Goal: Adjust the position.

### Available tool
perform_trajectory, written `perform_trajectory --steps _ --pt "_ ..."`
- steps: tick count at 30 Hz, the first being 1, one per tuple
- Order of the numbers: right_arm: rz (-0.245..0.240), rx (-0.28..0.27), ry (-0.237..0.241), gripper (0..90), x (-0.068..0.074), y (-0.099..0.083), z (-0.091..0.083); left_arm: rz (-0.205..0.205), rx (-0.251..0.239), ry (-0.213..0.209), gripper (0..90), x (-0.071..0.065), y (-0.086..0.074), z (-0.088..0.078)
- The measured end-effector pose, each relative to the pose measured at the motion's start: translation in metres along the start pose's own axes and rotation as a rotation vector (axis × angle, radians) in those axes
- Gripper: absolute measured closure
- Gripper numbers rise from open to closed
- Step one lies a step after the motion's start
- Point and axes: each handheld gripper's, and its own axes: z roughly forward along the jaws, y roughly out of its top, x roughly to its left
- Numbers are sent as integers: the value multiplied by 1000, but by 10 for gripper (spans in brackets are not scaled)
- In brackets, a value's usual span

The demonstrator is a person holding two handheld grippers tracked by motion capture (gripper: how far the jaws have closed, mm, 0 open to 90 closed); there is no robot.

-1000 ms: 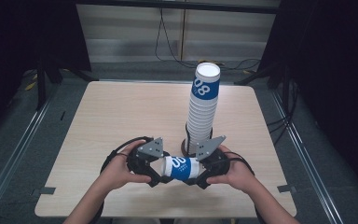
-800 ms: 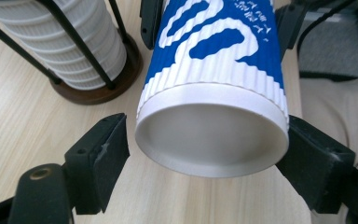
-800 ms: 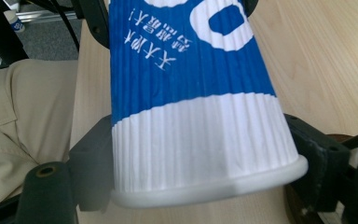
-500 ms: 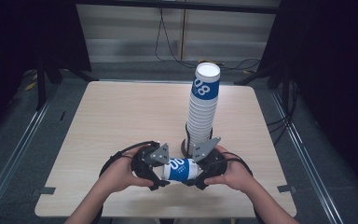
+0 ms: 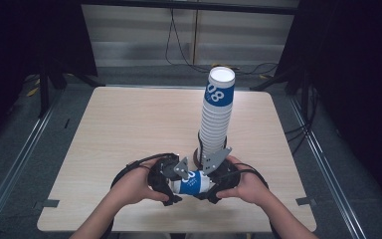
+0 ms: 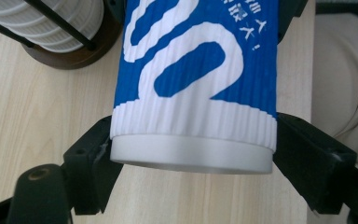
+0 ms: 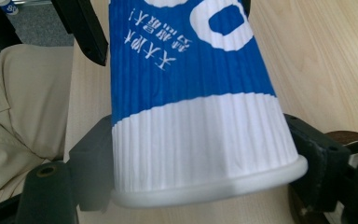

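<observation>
A blue and white paper cup (image 5: 191,182) lies on its side in the air, just above the near edge of the worktop (image 5: 129,129). The left gripper (image 5: 169,180) has its jaws shut on the cup's narrow bottom end. The right gripper (image 5: 214,185) has its jaws shut on the wide rim end. Both sets of jaws are partly closed, only as wide as the cup.

The cup is thin paper. If either gripper squeezes harder, the cup could dent or crumple. If both hands pull apart, it could slip out of one set of jaws and drop. The tall stack of cups (image 5: 216,117) in its holder stands just behind the right gripper, and a bump from a hand could tip it over.

A second ago the left gripper sat a bit farther from the person and nearer the stack. Now it has come a little closer to the person. The right gripper has stayed put.
</observation>
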Motion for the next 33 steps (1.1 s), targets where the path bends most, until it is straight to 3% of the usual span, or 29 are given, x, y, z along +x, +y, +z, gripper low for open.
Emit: perform_trajectory --steps 11,23,33 --pt "-3 28 5 211 1 2 1 9 53 -19 228 3 6 2" --pt "-13 46 8 210 1 5 5 -10 90 -42 262 5 4 9" --pt "-31 63 16 206 1 6 12 -21 95 -61 302 8 -1 16"
